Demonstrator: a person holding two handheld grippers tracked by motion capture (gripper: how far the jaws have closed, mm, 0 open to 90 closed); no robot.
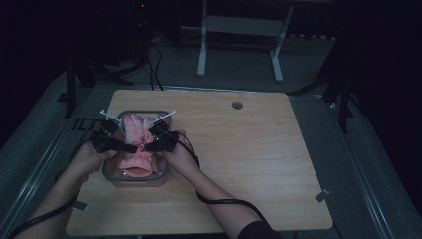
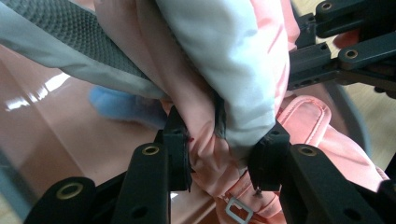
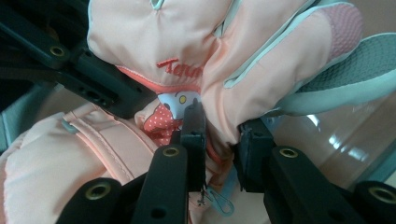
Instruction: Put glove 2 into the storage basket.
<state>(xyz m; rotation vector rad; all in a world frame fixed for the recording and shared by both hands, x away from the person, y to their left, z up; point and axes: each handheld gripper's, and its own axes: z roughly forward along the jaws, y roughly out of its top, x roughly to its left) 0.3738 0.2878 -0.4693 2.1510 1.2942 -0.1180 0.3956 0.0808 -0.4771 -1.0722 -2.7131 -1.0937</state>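
Dark floor and the legs of a stand surround a pale wooden table (image 1: 239, 164), and at its near-left part sits a clear, shallow container (image 1: 113, 177) with pink fabric inside. Both hands work over that container. The left gripper (image 2: 223, 151) has its jaws narrowed onto a fold of a pink-and-pale-grey glove (image 2: 233, 60), pinching it near the cuff; the glove's fingers run away from that gripper, up and forward, so its long axis lies along the gripper's own line. The right gripper (image 3: 219, 140) pinches the same glove (image 3: 196, 42) from the other side, jaws likewise narrow on bunched fabric just below the embroidered lettering. Each gripper sees the other's black linkage just beyond the glove, so the two stand close, facing across it. Beneath both lies a second pink glove (image 3: 60, 158), already resting in the container. The held one hangs just above it, fingers pointing to the container's far end; lowering it straight down seems the likely next step.
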